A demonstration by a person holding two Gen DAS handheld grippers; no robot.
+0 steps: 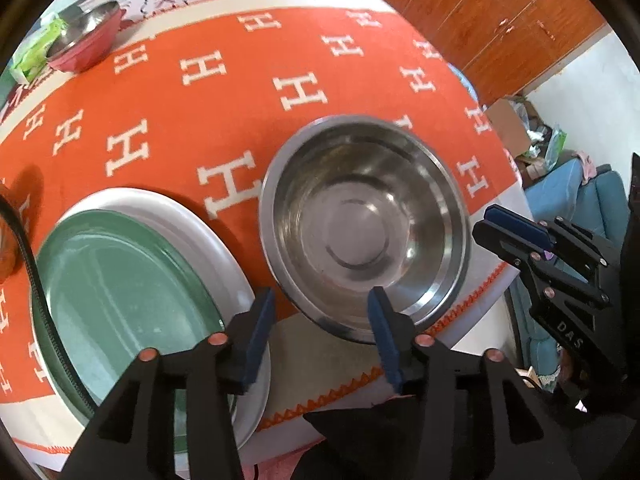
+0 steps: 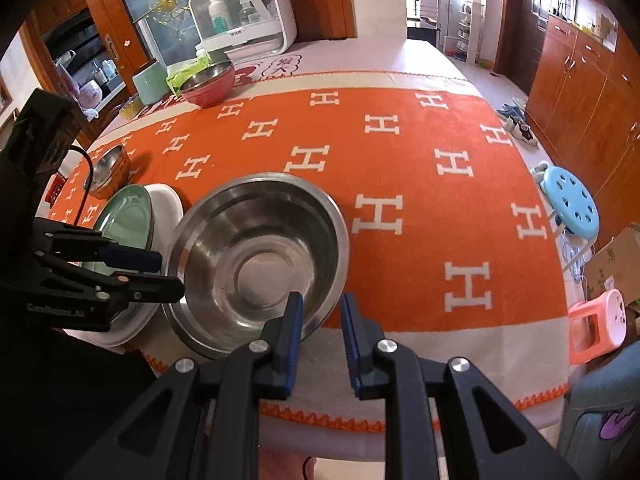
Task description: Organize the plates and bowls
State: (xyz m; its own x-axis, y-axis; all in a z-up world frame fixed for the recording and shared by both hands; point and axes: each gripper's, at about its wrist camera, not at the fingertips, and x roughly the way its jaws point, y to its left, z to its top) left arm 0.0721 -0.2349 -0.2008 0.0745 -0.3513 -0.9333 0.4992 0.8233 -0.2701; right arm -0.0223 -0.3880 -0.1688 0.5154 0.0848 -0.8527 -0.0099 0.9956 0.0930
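While both claws hang at the table's near edge, L wrist view: left gripper [image 1: 322,332] is spread wide, holding nothing, w/ steel bowl [image 1: 364,226] just ahead, near rim between its fingers. Green plate [image 1: 124,300] on white plate [image 1: 192,232] sits left of bowl. Right gripper [image 1: 516,236] hovers right of bowl.

R wrist view: right gripper [image 2: 320,338] is released, narrower gap, empty; steel bowl [image 2: 256,260] lies ahead-left, rim beside left finger. Bowl is upright, mouth up, round so no long axis. Red bowl [image 2: 208,86] far left. Judgement: either claw is equally near.
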